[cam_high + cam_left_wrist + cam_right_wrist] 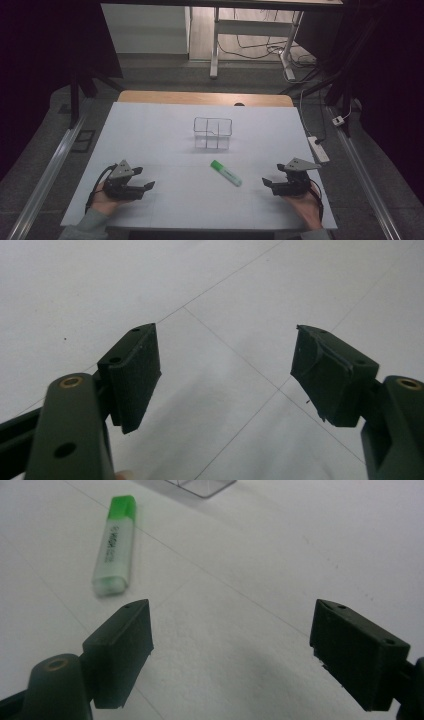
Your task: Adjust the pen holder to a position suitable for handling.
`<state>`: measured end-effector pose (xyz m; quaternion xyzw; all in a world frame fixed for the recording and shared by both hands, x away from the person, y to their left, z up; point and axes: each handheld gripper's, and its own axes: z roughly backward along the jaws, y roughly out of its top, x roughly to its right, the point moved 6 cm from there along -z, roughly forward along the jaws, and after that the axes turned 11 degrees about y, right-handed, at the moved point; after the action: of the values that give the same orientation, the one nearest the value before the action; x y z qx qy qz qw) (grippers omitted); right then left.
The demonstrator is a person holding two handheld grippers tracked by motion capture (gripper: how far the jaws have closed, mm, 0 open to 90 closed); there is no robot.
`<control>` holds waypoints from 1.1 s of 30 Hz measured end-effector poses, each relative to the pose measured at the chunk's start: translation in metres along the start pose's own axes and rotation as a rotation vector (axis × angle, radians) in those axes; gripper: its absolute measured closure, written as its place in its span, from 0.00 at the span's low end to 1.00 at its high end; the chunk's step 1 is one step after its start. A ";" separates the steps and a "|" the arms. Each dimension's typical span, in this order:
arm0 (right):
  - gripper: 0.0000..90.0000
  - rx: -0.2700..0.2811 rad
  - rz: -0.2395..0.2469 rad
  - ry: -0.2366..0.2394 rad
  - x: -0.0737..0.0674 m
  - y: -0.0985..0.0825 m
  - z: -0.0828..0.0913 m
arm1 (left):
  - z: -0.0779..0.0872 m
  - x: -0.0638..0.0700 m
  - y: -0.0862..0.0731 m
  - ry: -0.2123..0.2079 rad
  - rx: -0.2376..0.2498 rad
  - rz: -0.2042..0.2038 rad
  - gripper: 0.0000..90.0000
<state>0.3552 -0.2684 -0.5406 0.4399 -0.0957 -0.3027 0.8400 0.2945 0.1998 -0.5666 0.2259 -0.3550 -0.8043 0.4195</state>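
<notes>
In the high view the left hand-held gripper [148, 186] lies low in the lower left of the frame and the right hand-held gripper [265, 182] in the lower right, each held by a hand on the white bench [150, 135]. Both point inward toward the middle of the picture. Between them, slightly right of centre, lies a green highlighter [226, 173], flat on the bench, its green cap toward the upper left and its pale barrel toward the lower right. It is nearer the right hand-held gripper, though apart from it. Above the highlighter, near the centre of the frame, stands a clear compartmented organiser [213, 133].

The right gripper view adds detail the high view lacks: the highlighter [115, 545] sits in the upper left, with print along its barrel, beyond the left jaw and outside the gap. A corner of the organiser [200, 486] cuts the top edge. The jaws stand wide apart with bare bench between them.

The left gripper view shows its jaws likewise spread apart, nothing between them, over thin lines crossing the white surface.
</notes>
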 end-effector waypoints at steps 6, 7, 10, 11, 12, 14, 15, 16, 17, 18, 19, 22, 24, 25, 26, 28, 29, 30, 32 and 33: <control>0.19 -0.028 0.027 -0.014 -0.002 -0.001 -0.003 | 0.000 0.000 0.000 0.000 -0.005 -0.001 0.31; 0.19 -0.028 0.026 -0.013 -0.002 -0.002 -0.003 | 0.000 0.000 0.000 0.000 -0.005 -0.001 0.31; 0.20 -0.024 0.016 -0.007 -0.001 -0.002 -0.003 | -0.001 0.001 0.000 -0.002 -0.007 -0.002 0.31; 0.20 -0.027 0.015 -0.010 -0.001 -0.003 -0.003 | -0.001 0.001 0.000 -0.002 -0.007 -0.002 0.31; 0.20 -0.027 0.015 -0.010 -0.001 -0.003 -0.003 | -0.001 0.001 0.000 -0.003 -0.008 -0.004 0.31; 0.20 -0.024 0.016 -0.020 0.000 -0.002 -0.003 | -0.002 0.001 0.000 -0.005 -0.010 -0.007 0.31; 0.20 -0.020 0.014 -0.024 0.000 -0.002 -0.003 | -0.002 0.001 0.000 -0.005 -0.012 -0.009 0.31; 0.20 -0.021 0.014 -0.026 0.001 -0.002 -0.002 | -0.002 0.002 0.000 -0.006 -0.012 -0.010 0.31; 0.20 -0.018 0.011 -0.019 0.001 -0.002 -0.002 | -0.002 0.002 0.000 -0.006 -0.012 -0.010 0.31; 0.20 -0.019 0.009 -0.019 0.001 -0.002 -0.002 | -0.002 0.002 0.000 -0.008 -0.012 -0.011 0.31; 0.20 -0.019 0.009 -0.019 0.001 -0.002 -0.002 | -0.002 0.002 0.000 -0.008 -0.013 -0.012 0.31; 0.20 -0.026 0.012 -0.022 0.001 -0.003 -0.003 | -0.002 0.002 0.000 -0.008 -0.013 -0.012 0.31; 0.20 -0.027 0.012 -0.020 0.000 -0.003 -0.003 | -0.003 0.002 0.000 -0.008 -0.014 -0.012 0.31; 0.20 -0.027 0.010 -0.018 0.000 -0.003 -0.004 | -0.003 0.002 -0.001 -0.009 -0.015 -0.013 0.31; 0.20 -0.027 0.010 -0.018 0.000 -0.003 -0.004 | -0.003 0.002 -0.001 -0.010 -0.017 -0.015 0.31; 0.21 -0.031 0.012 -0.014 -0.001 -0.003 -0.004 | -0.004 0.002 -0.001 -0.009 -0.019 -0.018 0.31; 0.21 -0.034 0.013 -0.017 -0.001 -0.003 -0.004 | -0.004 0.002 -0.001 -0.008 -0.020 -0.019 0.31; 0.21 -0.034 0.014 -0.015 -0.001 -0.002 -0.005 | -0.004 0.002 -0.001 -0.008 -0.020 -0.019 0.31; 0.21 -0.025 0.013 -0.008 -0.002 -0.002 -0.006 | -0.004 0.002 -0.002 -0.007 -0.020 -0.022 0.31; 0.21 -0.035 0.013 -0.005 -0.003 -0.001 -0.007 | -0.004 0.003 -0.002 -0.008 -0.023 -0.027 0.31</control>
<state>0.3558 -0.2626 -0.5453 0.4236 -0.0954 -0.2998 0.8494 0.2942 0.1969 -0.5711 0.2226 -0.3443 -0.8148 0.4099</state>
